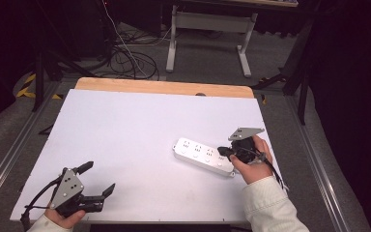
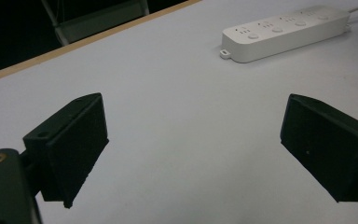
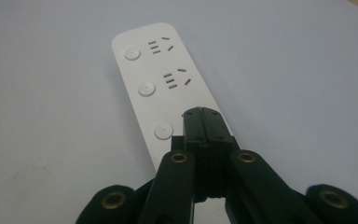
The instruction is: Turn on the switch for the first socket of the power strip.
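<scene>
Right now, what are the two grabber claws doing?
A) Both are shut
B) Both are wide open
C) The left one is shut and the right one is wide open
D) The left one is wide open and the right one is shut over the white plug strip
D: the left gripper has its jaws spread far apart above the bare table, while the right gripper has its jaws pressed together over the white power strip.

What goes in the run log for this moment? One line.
left gripper: open, nothing held | right gripper: shut, fingers over power strip | power strip: flat on table
</scene>
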The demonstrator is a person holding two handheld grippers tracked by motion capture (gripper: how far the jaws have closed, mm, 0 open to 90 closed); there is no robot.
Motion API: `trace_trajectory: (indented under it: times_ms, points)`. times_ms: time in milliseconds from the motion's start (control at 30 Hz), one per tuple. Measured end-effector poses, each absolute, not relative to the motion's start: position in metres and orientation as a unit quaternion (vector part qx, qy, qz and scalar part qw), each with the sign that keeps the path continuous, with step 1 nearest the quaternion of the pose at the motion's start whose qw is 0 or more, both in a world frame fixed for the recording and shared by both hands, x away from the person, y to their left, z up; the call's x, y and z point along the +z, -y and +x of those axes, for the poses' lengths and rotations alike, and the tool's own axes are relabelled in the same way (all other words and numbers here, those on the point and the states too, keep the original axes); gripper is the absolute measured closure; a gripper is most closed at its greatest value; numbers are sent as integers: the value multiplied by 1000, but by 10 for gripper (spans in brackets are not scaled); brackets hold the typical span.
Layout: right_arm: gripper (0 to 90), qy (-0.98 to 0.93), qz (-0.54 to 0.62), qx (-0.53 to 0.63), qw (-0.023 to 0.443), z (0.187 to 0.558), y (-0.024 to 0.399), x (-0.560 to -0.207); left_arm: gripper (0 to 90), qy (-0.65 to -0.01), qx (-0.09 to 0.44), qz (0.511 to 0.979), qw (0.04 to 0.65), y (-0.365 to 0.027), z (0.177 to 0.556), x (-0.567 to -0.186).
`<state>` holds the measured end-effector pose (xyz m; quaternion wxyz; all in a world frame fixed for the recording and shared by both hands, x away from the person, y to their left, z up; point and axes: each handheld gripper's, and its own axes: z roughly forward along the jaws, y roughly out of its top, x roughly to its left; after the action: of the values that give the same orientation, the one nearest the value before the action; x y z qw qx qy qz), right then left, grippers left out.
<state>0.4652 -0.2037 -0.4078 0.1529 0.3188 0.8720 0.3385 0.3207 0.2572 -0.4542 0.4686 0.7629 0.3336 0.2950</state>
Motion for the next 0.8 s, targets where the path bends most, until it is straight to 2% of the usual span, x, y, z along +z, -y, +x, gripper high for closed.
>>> trace_trajectory:
  times_ms: [800]
  points:
    - [900, -908, 312, 257, 109, 473, 195, -424, 80, -334, 295, 764, 466, -257, 321, -454]
